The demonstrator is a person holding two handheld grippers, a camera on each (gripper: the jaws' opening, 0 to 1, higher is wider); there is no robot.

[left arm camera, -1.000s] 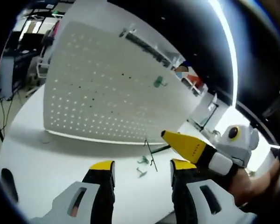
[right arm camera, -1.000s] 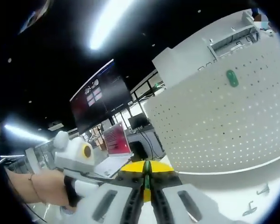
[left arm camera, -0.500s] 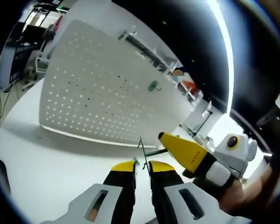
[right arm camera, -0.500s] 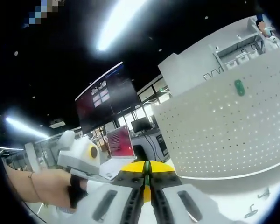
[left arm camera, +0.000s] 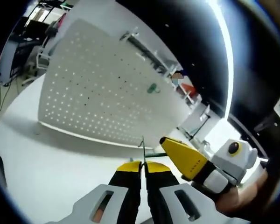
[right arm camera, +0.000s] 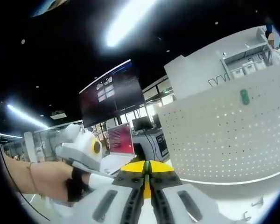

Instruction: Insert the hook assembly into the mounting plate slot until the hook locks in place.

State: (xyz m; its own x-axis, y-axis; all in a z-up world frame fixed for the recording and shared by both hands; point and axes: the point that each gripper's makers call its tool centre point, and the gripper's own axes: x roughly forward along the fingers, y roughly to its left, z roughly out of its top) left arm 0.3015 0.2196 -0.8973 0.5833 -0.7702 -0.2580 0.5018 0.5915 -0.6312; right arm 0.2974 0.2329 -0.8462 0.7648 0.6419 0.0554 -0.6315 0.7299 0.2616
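The white pegboard [left arm camera: 98, 98] stands upright on the table, with one green hook [left arm camera: 152, 87] hung on it. My left gripper [left arm camera: 142, 164] is shut on a thin wire hook [left arm camera: 142, 147] that sticks up from its yellow tips, in front of the board. The right gripper [left arm camera: 168, 143] comes in from the right, close beside the wire. A green rod [left arm camera: 155, 154] runs from it toward the wire. In the right gripper view, the right gripper [right arm camera: 146, 164] is shut with a green sliver between its tips. The pegboard [right arm camera: 219, 140] and green hook [right arm camera: 244, 96] lie to the right.
Two small loose hooks [right arm camera: 257, 203] lie on the white table [left arm camera: 46, 158] near the board's foot. A person's hand [right arm camera: 42, 179] holds the left gripper. Behind are a dark monitor [right arm camera: 114, 100], desks and white shelving [right arm camera: 242, 65].
My left jaws went from open to shut on the wire hook. The hook has left the table and now stands up between the tips. The right gripper stayed shut.
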